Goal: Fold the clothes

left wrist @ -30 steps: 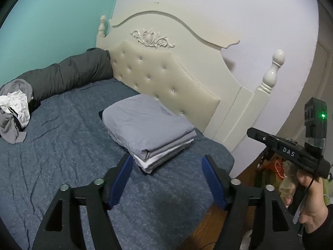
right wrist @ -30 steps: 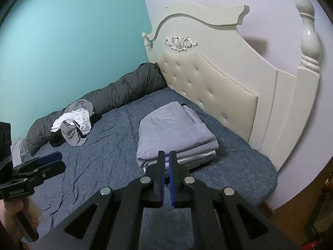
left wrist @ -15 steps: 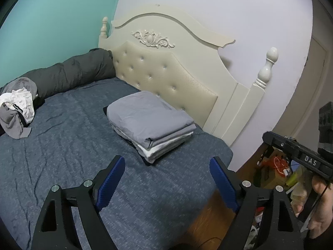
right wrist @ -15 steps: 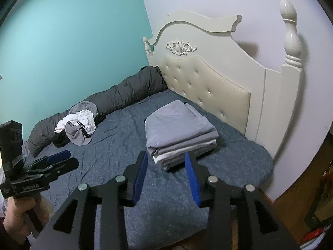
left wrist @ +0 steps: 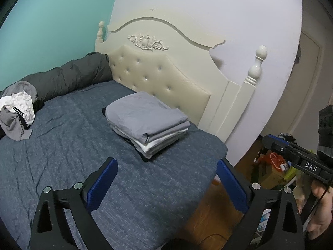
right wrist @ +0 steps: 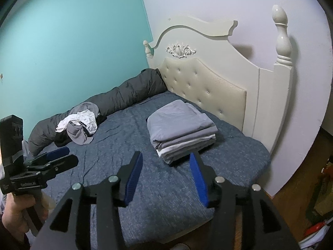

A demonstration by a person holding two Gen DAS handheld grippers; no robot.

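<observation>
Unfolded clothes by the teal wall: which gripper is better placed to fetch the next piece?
Probably the left gripper: it is on the side nearer the unfolded clothes, open and empty. The right gripper, also empty, faces the folded stack.

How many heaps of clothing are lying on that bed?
2: a folded stack near the headboard, and a crumpled pile on the far side by the teal wall. More could be out of view.
</observation>
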